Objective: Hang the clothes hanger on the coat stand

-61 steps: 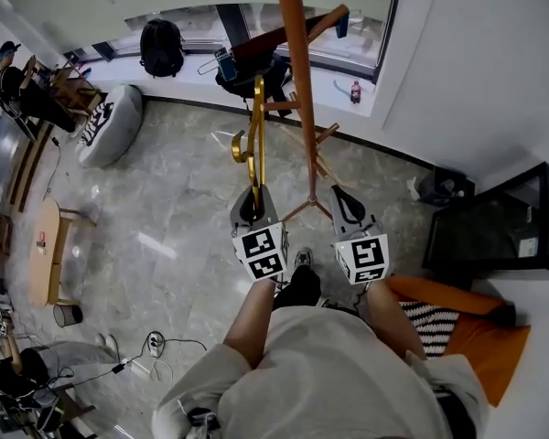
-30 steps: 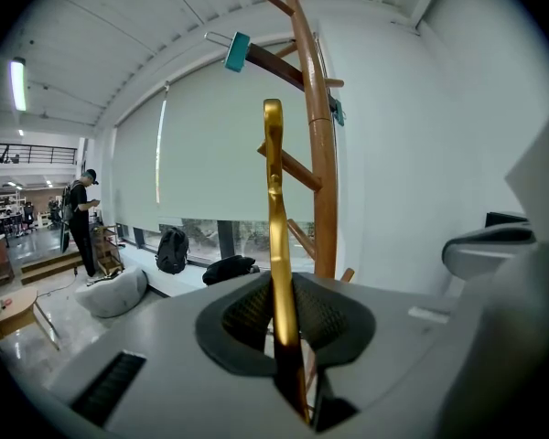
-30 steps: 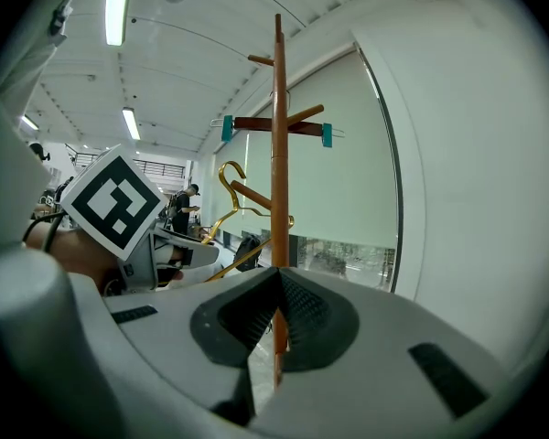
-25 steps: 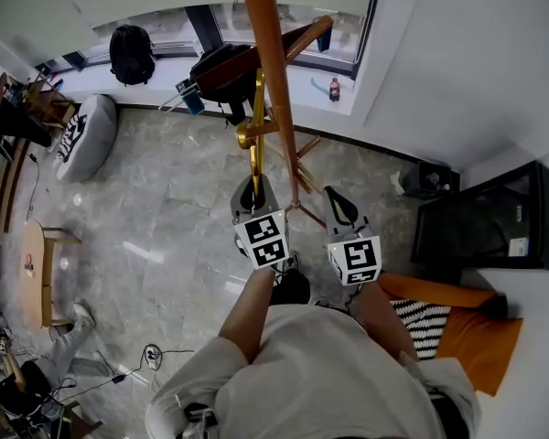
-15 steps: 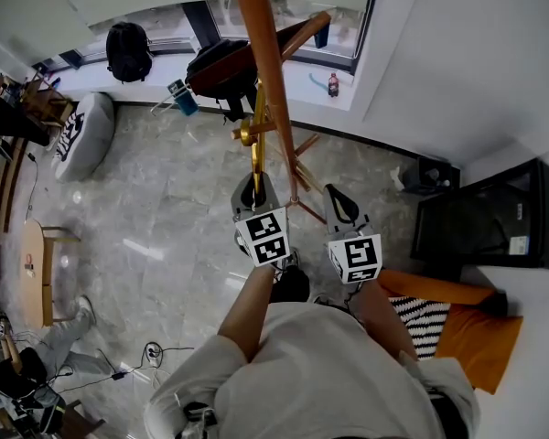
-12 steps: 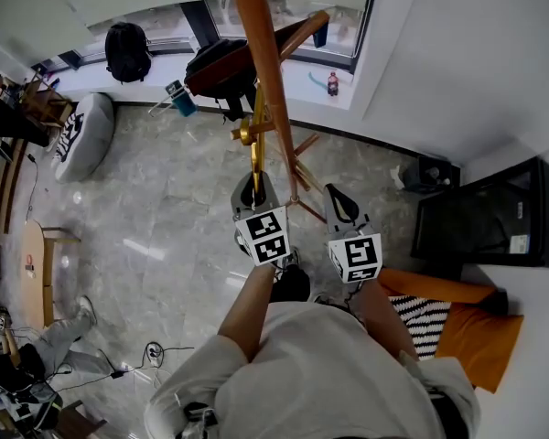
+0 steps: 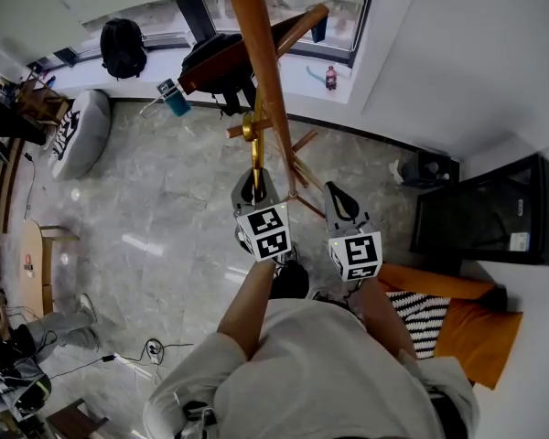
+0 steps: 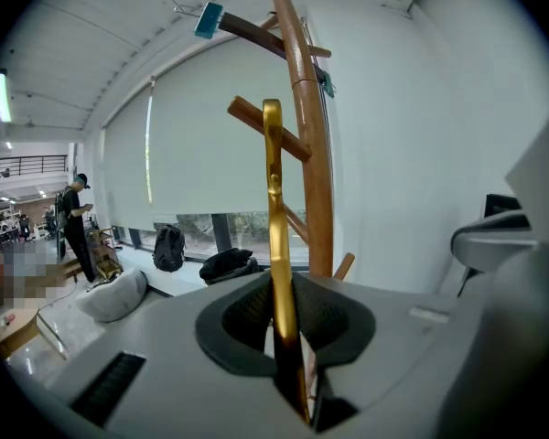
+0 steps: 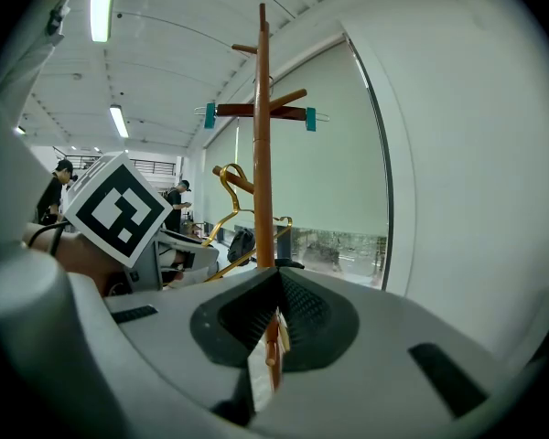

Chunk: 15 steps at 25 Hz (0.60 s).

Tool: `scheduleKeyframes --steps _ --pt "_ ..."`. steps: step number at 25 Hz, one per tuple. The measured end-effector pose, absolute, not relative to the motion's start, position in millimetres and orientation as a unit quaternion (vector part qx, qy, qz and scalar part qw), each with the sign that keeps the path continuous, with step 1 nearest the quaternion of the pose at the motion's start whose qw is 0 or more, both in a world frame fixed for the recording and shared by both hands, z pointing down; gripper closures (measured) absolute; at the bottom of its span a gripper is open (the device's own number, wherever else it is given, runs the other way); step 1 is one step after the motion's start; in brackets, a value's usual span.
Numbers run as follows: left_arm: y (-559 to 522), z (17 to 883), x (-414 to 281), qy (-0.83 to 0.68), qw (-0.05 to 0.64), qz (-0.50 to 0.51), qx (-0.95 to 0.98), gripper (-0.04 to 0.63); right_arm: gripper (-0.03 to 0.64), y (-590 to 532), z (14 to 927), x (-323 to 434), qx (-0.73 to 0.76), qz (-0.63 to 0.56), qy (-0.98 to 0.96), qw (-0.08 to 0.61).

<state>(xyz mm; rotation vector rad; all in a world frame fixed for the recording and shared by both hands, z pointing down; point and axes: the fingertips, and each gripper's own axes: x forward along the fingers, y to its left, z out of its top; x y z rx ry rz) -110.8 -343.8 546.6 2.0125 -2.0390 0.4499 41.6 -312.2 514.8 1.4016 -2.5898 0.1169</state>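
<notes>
The wooden coat stand rises in front of me, its pole just right of the hanger in the left gripper view. My left gripper is shut on the lower bar of a gold metal hanger, held upright and edge-on. The hanger's top overlaps a short slanted peg; whether it rests on it I cannot tell. My right gripper is shut and holds nothing, right of the pole. From the right gripper view, the hanger hangs left of the pole.
Black bags lie on the windowsill beside a bottle. A beanbag and a wooden table stand at left. A black cabinet and an orange cushion are at right. People stand far left.
My left gripper has carried the gold hanger up and rightwards, from left of the pole to right against a peg. The right gripper has kept its place.
</notes>
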Motion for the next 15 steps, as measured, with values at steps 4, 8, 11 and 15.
scheduleKeyframes --steps 4,8,11,15 --pt "-346.8 546.7 -113.1 -0.701 0.122 0.156 0.685 0.543 0.612 -314.2 516.3 40.8 0.473 0.041 -0.875 0.098" --pt "-349.9 549.1 -111.3 -0.703 0.123 0.157 0.683 0.543 0.612 -315.6 518.8 41.7 0.472 0.042 -0.875 0.099" --pt "-352.0 550.6 -111.9 -0.711 0.123 0.157 0.674 0.543 0.612 -316.8 520.9 43.5 0.473 0.043 -0.874 0.100" --pt "-353.6 550.9 -110.8 -0.720 0.120 0.164 0.663 0.543 0.612 -317.8 520.5 47.6 0.475 0.043 -0.873 0.102"
